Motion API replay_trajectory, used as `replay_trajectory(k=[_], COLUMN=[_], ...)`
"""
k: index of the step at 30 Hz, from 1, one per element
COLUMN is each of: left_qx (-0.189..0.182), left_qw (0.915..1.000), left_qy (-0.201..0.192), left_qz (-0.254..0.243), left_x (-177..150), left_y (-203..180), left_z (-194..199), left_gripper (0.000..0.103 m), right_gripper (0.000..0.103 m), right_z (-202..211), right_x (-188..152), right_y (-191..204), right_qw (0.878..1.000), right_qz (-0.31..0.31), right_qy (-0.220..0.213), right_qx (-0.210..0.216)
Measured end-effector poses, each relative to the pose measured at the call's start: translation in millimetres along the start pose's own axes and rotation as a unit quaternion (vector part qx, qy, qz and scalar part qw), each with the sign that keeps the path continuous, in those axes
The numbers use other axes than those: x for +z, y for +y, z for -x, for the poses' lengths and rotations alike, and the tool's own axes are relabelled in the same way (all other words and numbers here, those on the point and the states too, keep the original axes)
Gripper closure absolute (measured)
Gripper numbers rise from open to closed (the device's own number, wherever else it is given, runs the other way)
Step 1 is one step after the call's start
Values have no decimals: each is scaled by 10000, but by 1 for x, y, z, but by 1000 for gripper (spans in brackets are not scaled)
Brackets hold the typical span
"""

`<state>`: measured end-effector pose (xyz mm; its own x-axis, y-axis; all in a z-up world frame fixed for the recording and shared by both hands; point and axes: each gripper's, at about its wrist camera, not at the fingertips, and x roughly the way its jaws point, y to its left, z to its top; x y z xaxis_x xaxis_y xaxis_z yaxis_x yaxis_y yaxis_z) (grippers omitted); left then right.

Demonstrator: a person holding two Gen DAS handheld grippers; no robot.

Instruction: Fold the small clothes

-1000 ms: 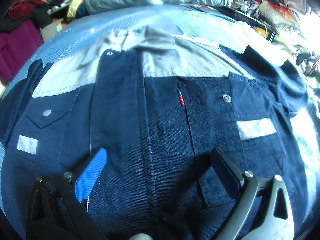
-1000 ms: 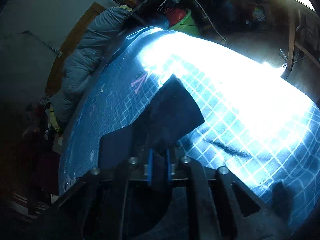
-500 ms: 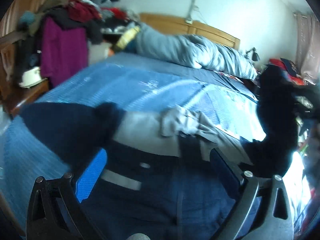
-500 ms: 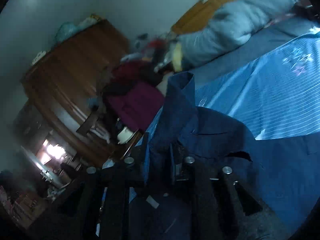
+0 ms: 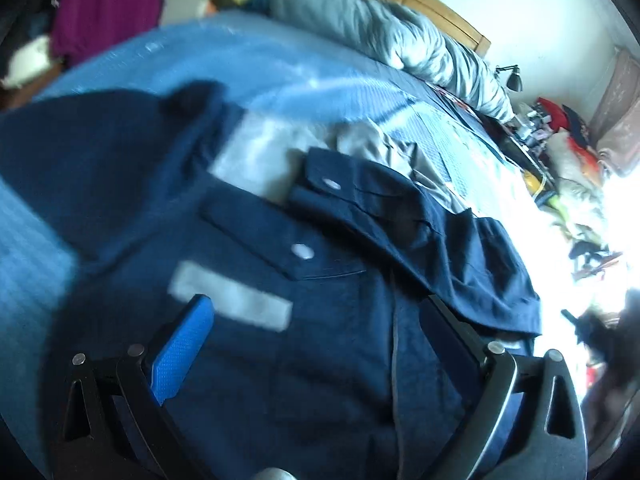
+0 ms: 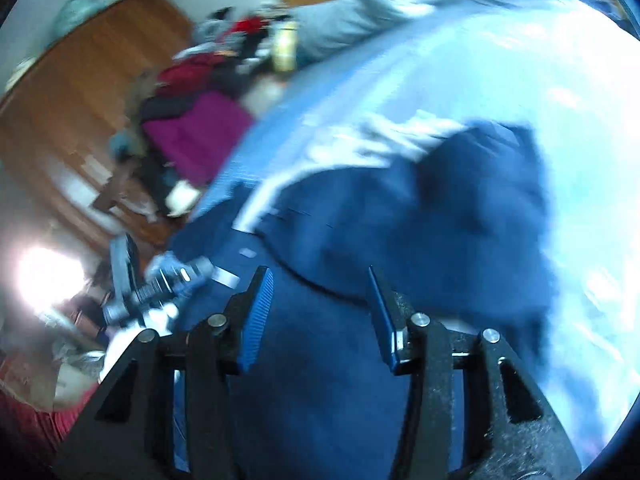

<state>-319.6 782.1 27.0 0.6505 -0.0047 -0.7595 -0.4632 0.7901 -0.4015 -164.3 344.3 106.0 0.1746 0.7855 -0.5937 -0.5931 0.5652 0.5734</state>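
Sprawled across our blue bed, the navy jacket lies with one sleeve folded over its chest. We hover both tools above it, left gripper and right gripper spread wide and empty. Loosely laid, that sleeve could slide off if snagged.

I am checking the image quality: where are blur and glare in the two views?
Left wrist view: the navy and grey work shirt is mildly smeared, and window glare whites out the right edge. Right wrist view: strong motion blur everywhere, the blue checked bedsheet is washed out, and a bright spot glares at lower left.
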Motion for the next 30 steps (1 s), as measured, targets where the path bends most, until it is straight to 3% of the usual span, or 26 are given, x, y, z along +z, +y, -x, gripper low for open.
replay_trajectory(k=[3,4,5,10,15,17,20,23,26,30], left_qx=[-364,-415,-446,-365,-107,-79,-282,-138,-80,-32], left_qw=[9985,9977,9967,9923,9941,9943,9944,9927,9938,9952], left_qy=[123,178,290,542,469,382,-184,-862,-492,-253], left_qz=[395,509,611,1049,967,988,1001,828,998,944], left_x=[7,12,16,37,48,51,57,55,51,42], left_y=[-4,-6,-8,-7,-12,-10,-9,-2,21,22], left_z=[-27,-37,-47,-83,-101,-103,-76,-35,-52,-72], left_gripper=[17,33,42,47,53,98,98,99,99,98], right_gripper=[55,55,55,55,55,55,55,55,55,55], right_z=[5,7,7,0,-27,-26,-18,-6,-4,-15], right_x=[-10,-12,-13,-15,2,-1,-6,-17,-19,-2], right_y=[-21,-26,-34,-25,-28,-37,-44,-57,-68,-65], right_qw=[9992,9988,9984,9980,9985,9988,9992,9992,9989,9977], right_qz=[-315,-410,-496,-599,-517,-472,-367,-319,-299,25], right_qy=[26,16,8,-37,-1,0,-40,-39,-47,-324], right_qx=[-237,-271,-274,-209,-156,-160,-140,-231,-345,-588])
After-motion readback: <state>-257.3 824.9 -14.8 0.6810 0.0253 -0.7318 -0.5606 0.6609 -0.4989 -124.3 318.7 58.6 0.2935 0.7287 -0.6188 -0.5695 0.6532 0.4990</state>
